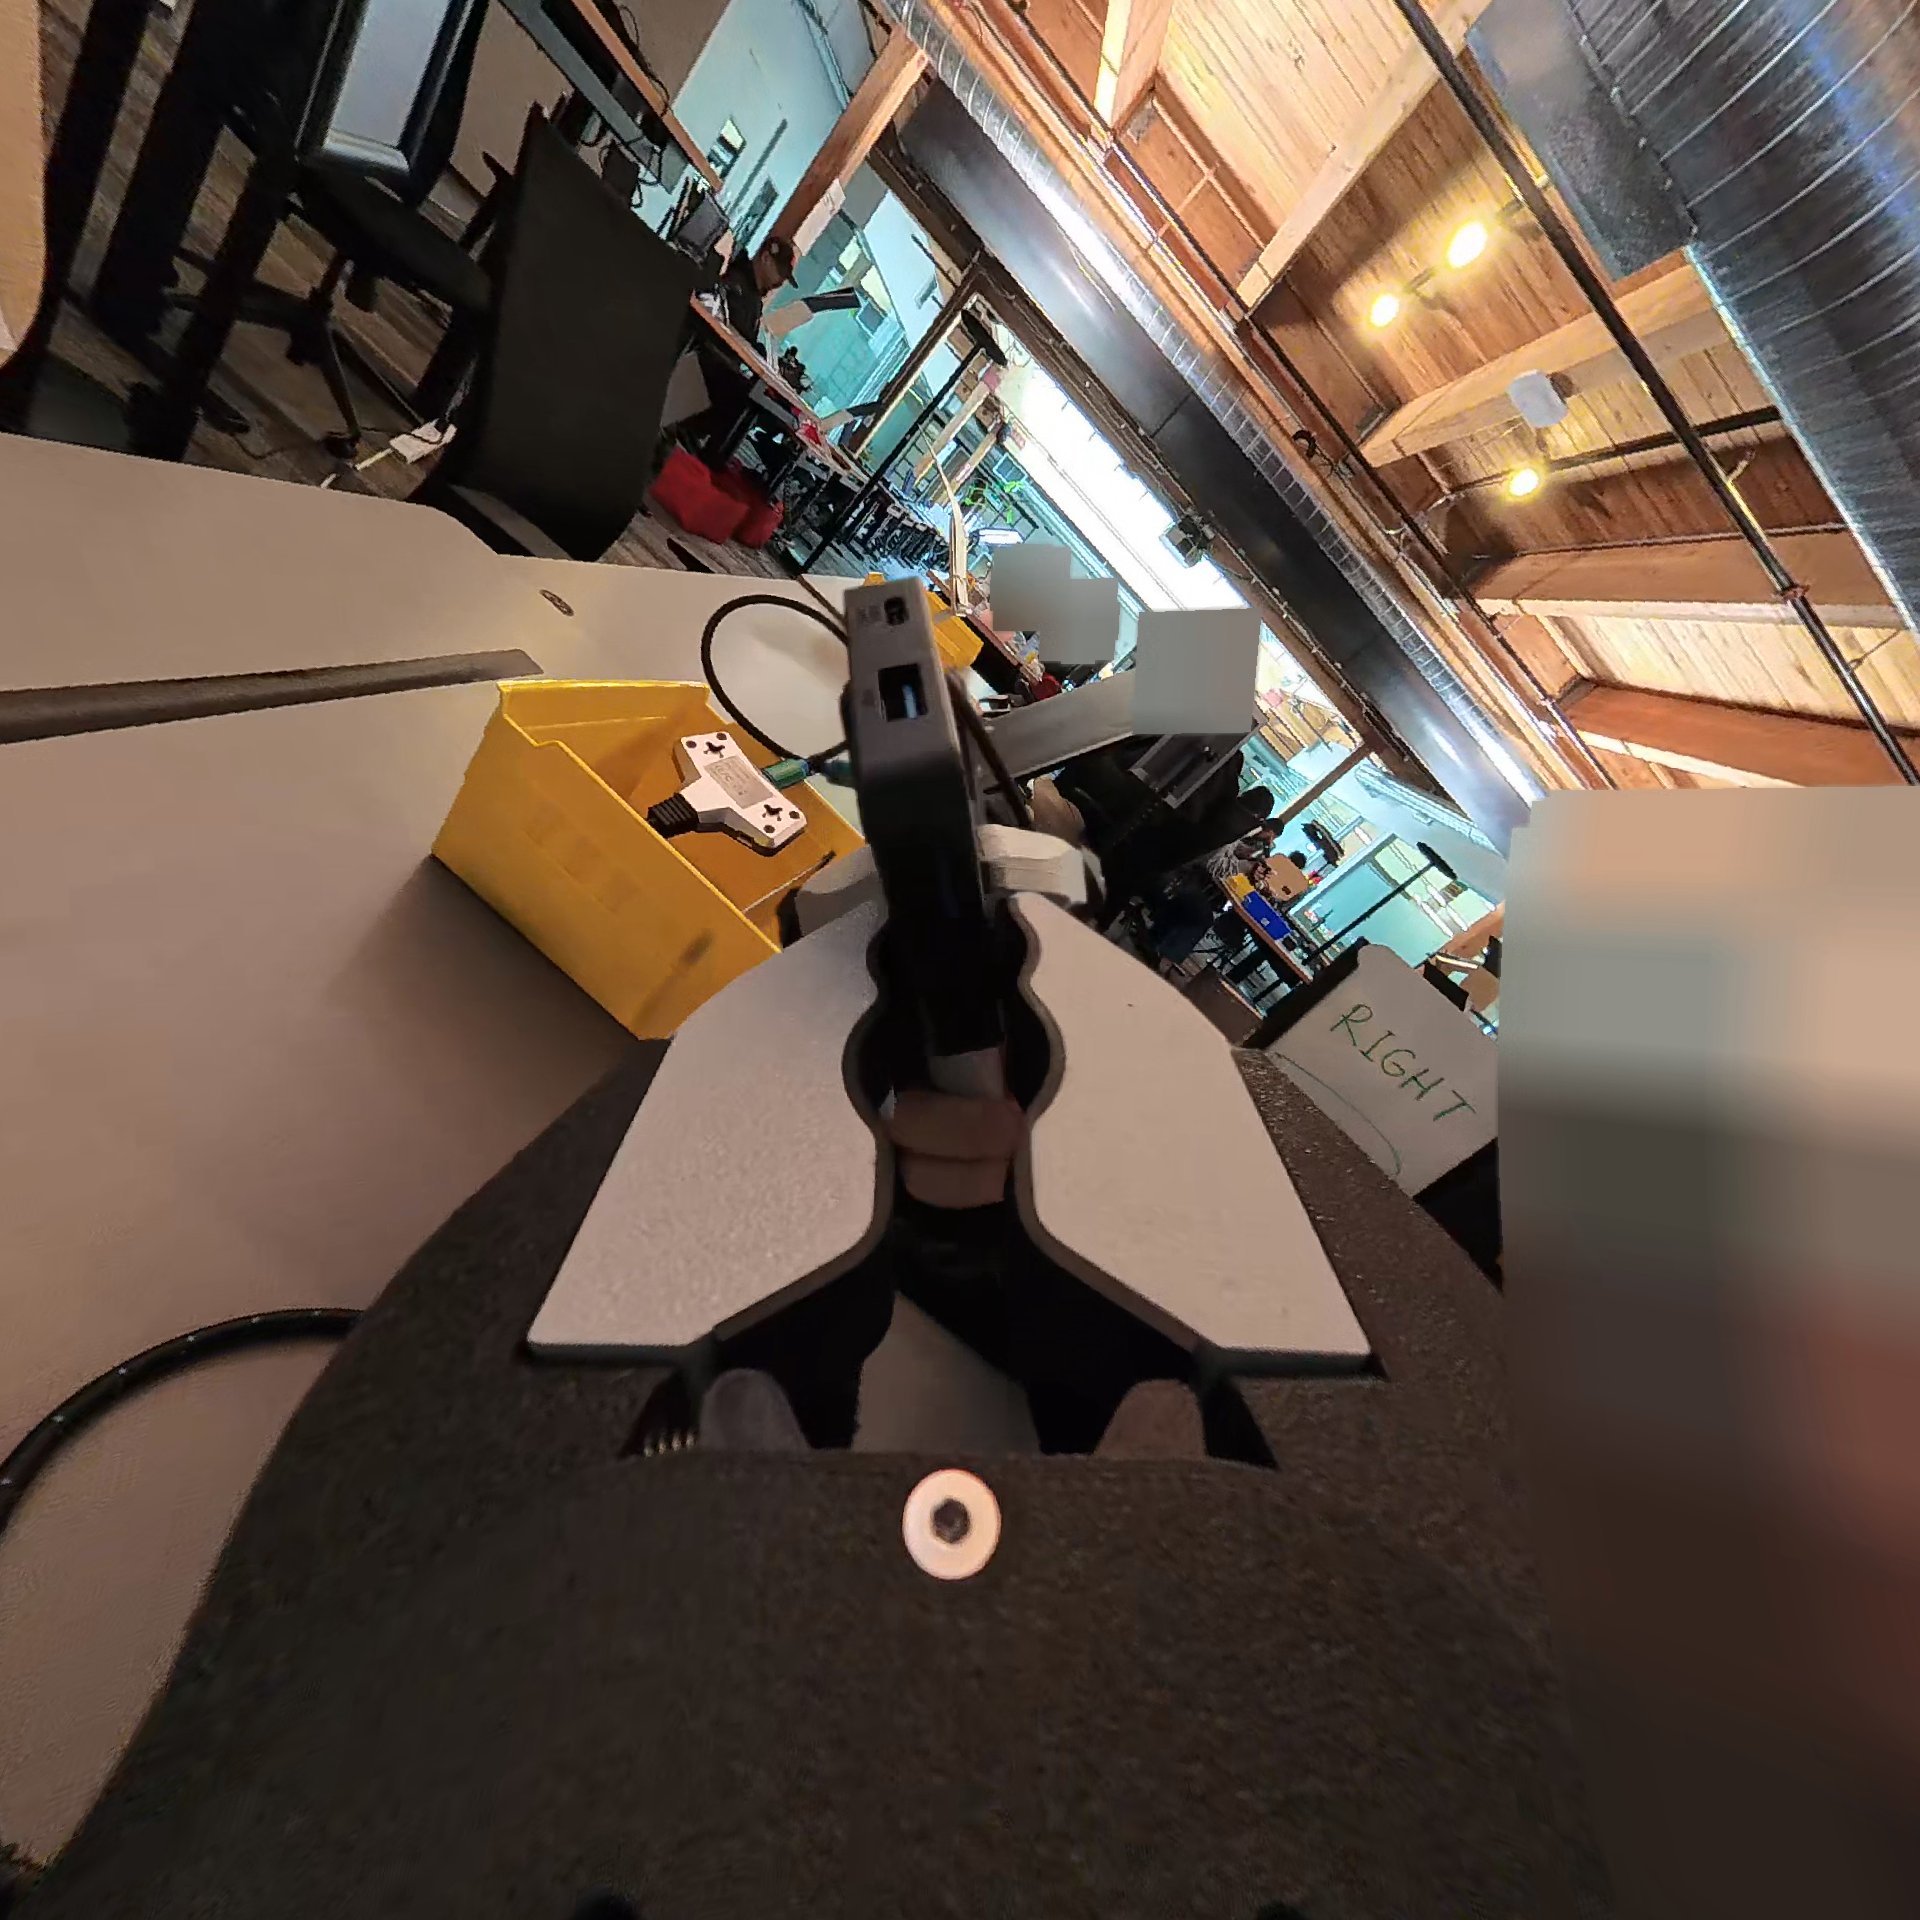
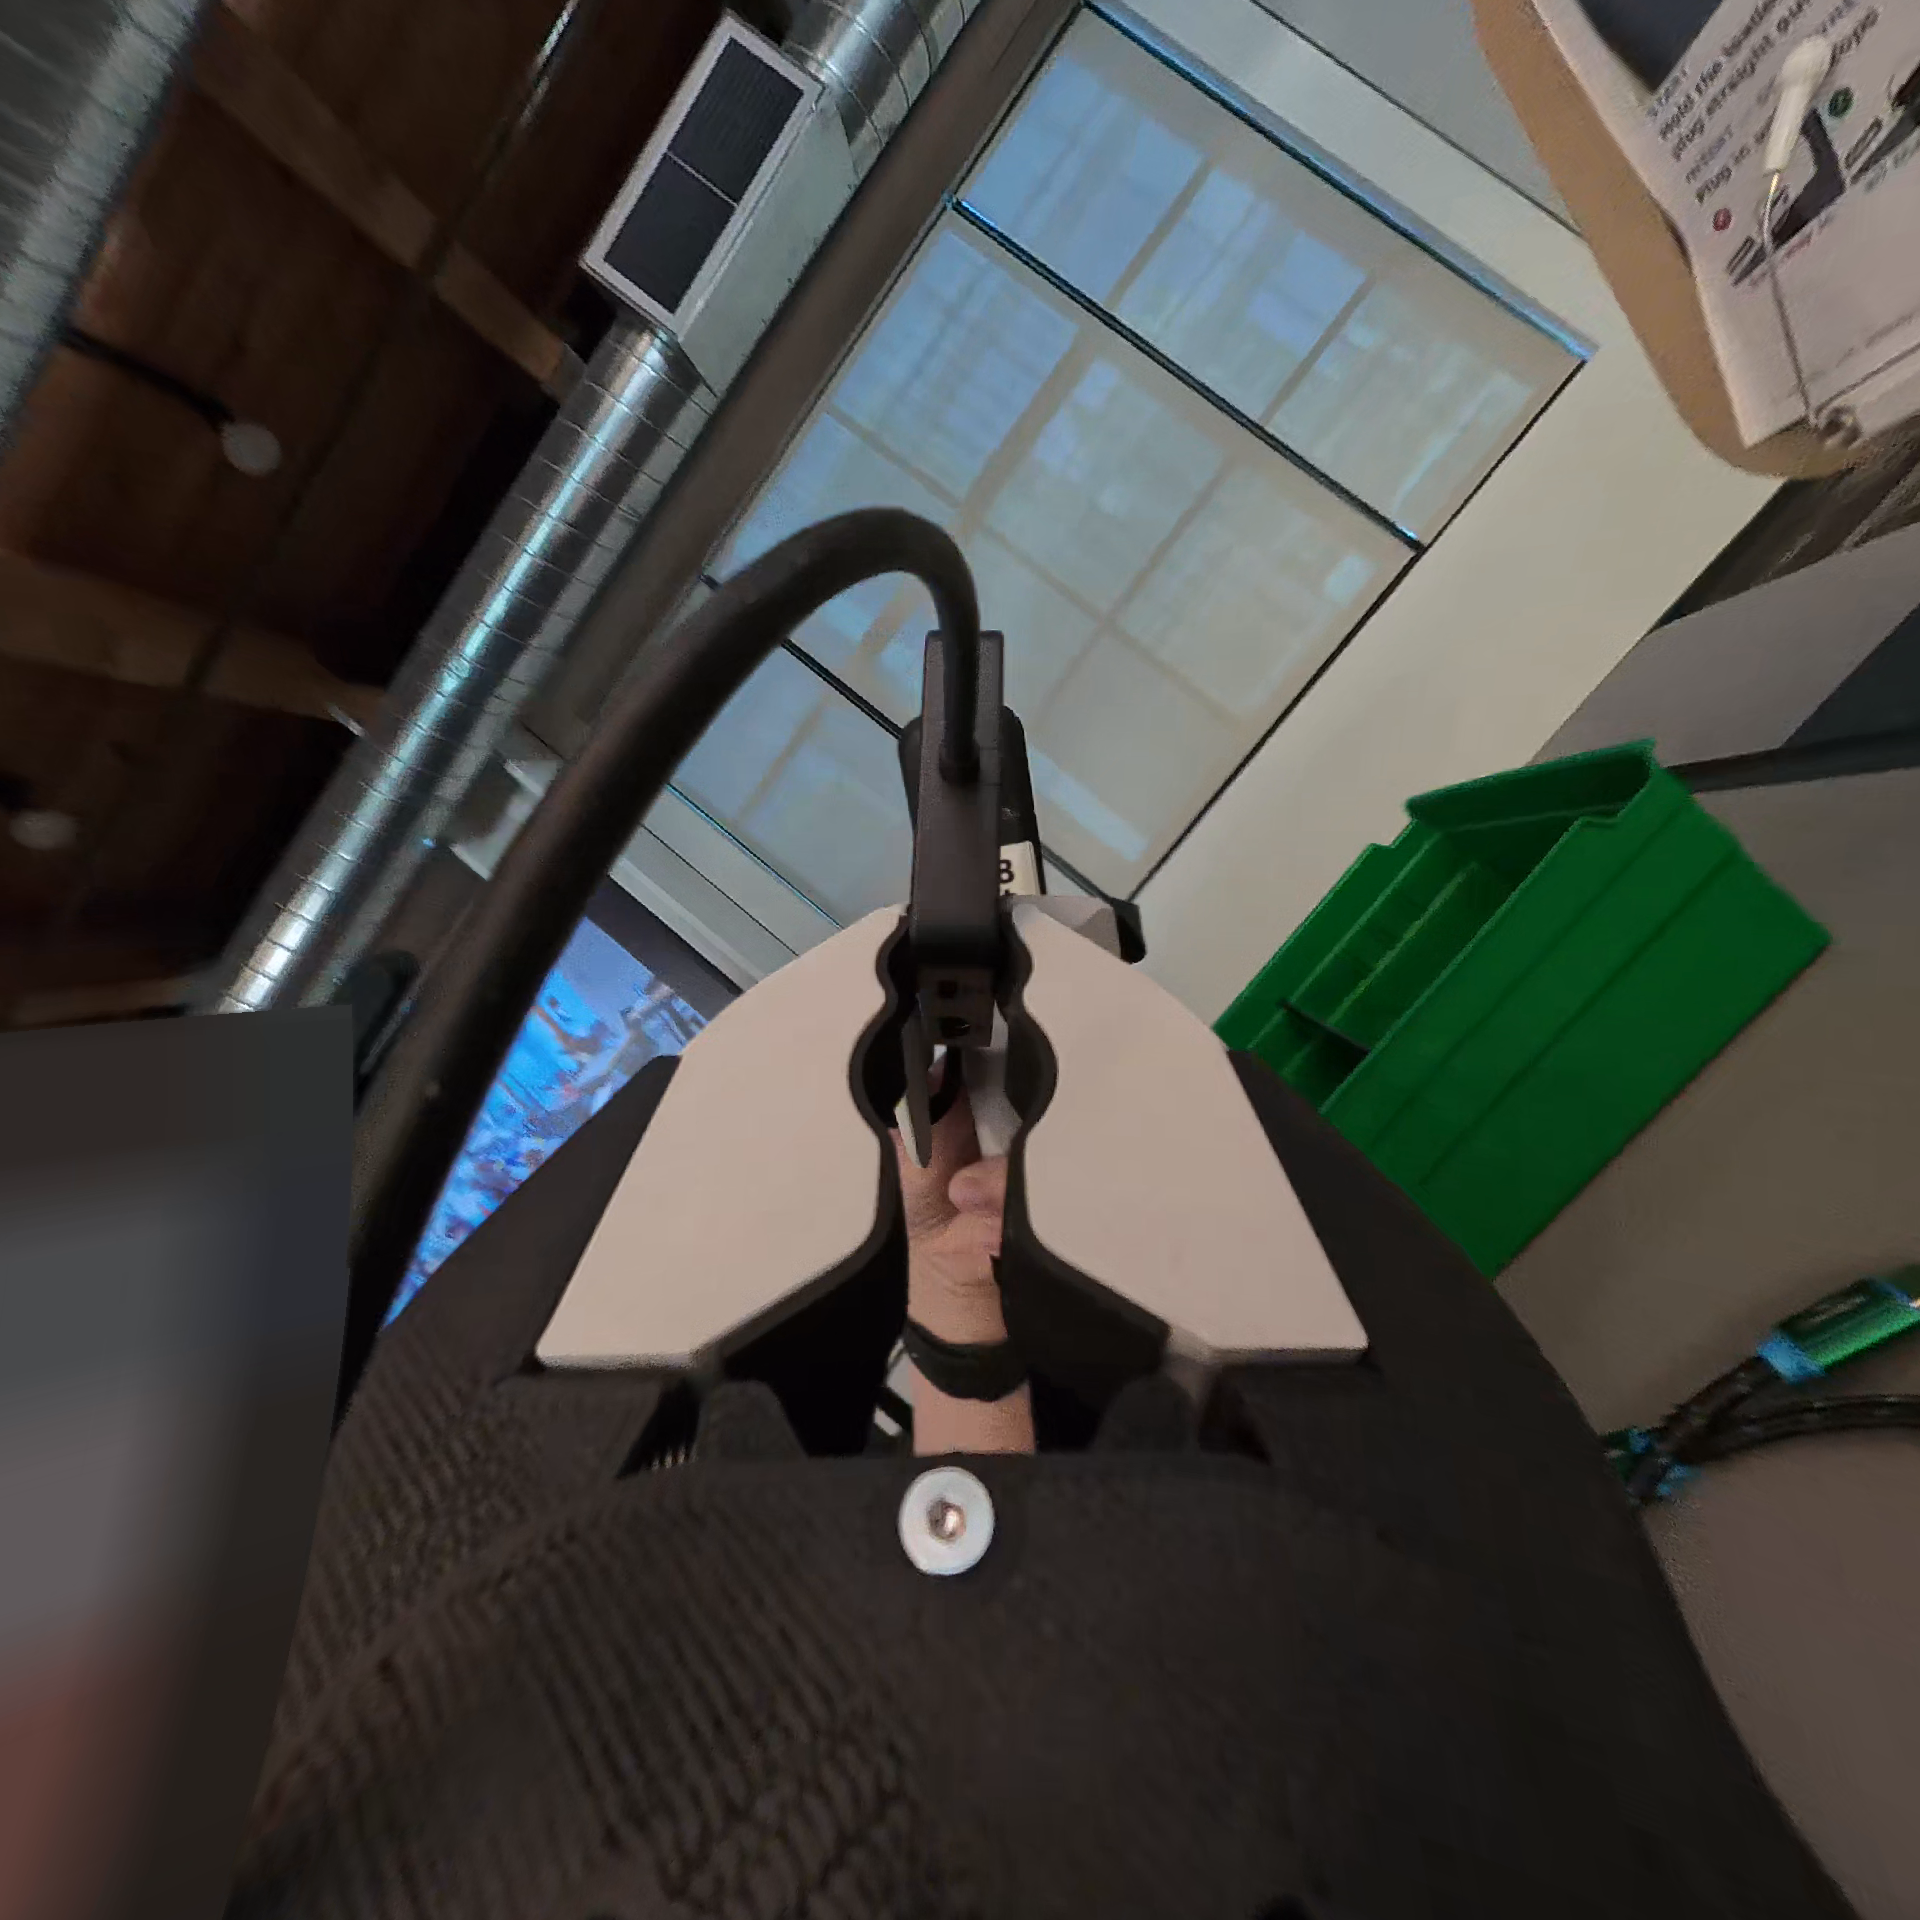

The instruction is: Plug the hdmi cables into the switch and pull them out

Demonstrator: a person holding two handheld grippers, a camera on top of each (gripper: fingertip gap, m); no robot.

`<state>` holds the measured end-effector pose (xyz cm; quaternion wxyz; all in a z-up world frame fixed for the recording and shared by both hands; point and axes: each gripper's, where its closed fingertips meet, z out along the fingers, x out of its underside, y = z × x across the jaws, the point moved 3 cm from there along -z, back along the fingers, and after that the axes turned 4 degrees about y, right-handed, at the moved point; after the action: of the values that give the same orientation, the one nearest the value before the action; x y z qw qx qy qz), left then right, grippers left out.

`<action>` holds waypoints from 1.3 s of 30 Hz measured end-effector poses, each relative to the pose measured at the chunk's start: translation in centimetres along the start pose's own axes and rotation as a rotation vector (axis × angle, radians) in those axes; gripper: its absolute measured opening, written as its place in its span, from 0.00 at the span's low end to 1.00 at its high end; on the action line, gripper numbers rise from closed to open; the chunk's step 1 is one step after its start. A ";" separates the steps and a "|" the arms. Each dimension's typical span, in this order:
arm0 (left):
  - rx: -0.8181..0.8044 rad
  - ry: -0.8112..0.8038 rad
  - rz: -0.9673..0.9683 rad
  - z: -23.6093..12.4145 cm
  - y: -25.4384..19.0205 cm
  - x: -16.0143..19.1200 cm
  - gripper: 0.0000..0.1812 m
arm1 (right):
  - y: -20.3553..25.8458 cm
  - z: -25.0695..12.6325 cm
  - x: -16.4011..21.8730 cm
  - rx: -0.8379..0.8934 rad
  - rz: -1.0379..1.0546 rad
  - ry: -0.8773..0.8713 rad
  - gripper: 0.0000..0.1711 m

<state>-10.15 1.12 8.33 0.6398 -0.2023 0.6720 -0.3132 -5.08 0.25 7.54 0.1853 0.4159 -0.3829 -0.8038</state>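
Note:
In the left wrist view my left gripper (image 1: 940, 935) is shut on the black HDMI switch (image 1: 914, 769), held edge-on above the table with an open port facing me. A thin black cable (image 1: 727, 675) loops behind it. The right gripper's white fingertip (image 1: 1029, 868) shows just right of the switch. In the right wrist view my right gripper (image 2: 956, 935) is shut on a black HDMI plug (image 2: 956, 831). Its thick cable (image 2: 644, 707) arcs up and left. The switch (image 2: 1023, 821) sits right behind the plug. I cannot tell whether the plug is seated.
A yellow bin (image 1: 582, 852) on the grey table (image 1: 208, 935) holds a white adapter (image 1: 738, 790). A black cable (image 1: 156, 1361) lies at the lower left. A green bin (image 2: 1538, 997) stands to the right, with green-tipped cables (image 2: 1849, 1309) below it. Left and right tips are no more than a few centimetres apart.

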 end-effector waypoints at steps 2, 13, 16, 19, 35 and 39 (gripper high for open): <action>0.011 0.001 0.015 -0.1 -0.4 -0.1 0.08 | 0.5 0.1 -0.1 0.007 -0.050 0.026 0.09; 0.092 -0.223 -0.041 -5.1 -1.0 -3.6 0.07 | -1.1 -0.8 -1.1 0.232 -0.407 0.214 0.22; 0.074 -0.318 -0.035 -7.3 -1.0 -4.8 0.08 | -2.0 -2.3 -3.0 0.376 -0.527 0.163 0.26; 0.099 -0.363 -0.066 -8.6 -1.0 -5.3 0.07 | 0.1 -4.4 -6.1 0.444 -0.716 -0.030 0.27; 0.259 -0.021 -0.279 -0.7 0.0 -0.1 0.07 | 5.2 -3.2 0.3 0.605 -2.162 0.446 0.33; 0.245 0.001 -0.309 0.3 0.5 0.7 0.08 | 2.6 -3.4 0.6 0.678 -2.267 0.571 0.33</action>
<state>-9.85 0.95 7.43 0.6035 -0.2235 0.5901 -0.4874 -2.74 -3.32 8.07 -0.6624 0.7039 0.0615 -0.2489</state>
